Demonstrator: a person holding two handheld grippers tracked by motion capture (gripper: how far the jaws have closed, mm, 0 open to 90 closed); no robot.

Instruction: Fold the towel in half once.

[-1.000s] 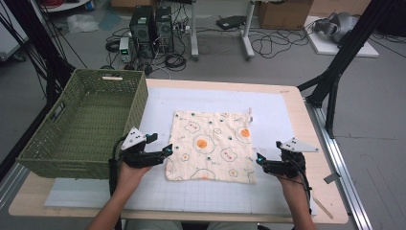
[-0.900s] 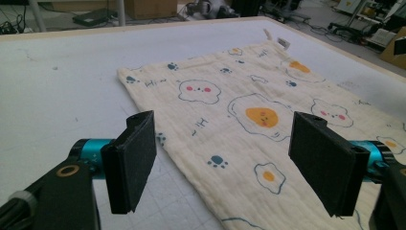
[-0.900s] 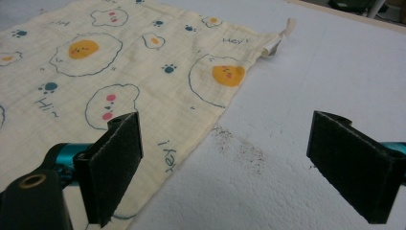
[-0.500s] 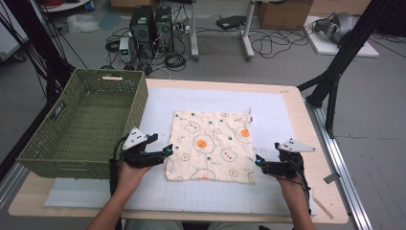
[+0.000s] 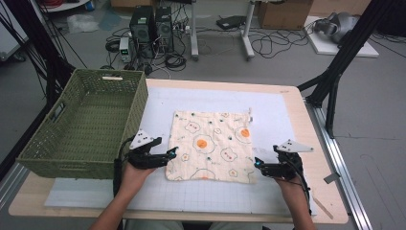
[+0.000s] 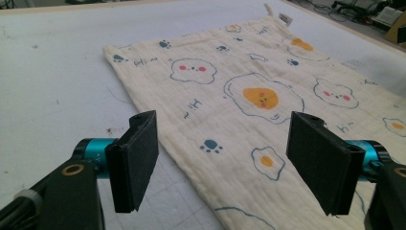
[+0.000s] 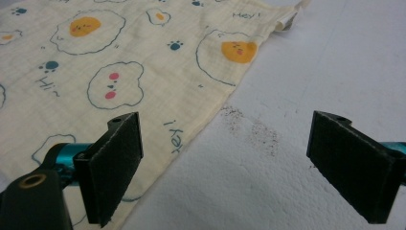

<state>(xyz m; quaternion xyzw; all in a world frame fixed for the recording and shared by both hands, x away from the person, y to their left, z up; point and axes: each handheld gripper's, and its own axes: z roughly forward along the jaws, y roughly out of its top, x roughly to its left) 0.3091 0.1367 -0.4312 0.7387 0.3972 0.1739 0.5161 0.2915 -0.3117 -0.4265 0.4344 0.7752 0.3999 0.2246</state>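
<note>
Cloth point(image 5: 211, 145) lying flat on the desk point(image 5: 287, 103) looks thin, light and limp, best pinched at its near corners, where left gripper point(image 5: 173, 153) and right gripper point(image 5: 257, 163) wait, jaws apart and empty, the left's just closing slightly.

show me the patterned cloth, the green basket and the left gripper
patterned cloth point(image 5: 210, 146), high view, on the middle of the fabric
green basket point(image 5: 139, 108), high view, on its right wall
left gripper point(image 5: 172, 154), high view, between its open fingertips at the cloth's left edge
</note>
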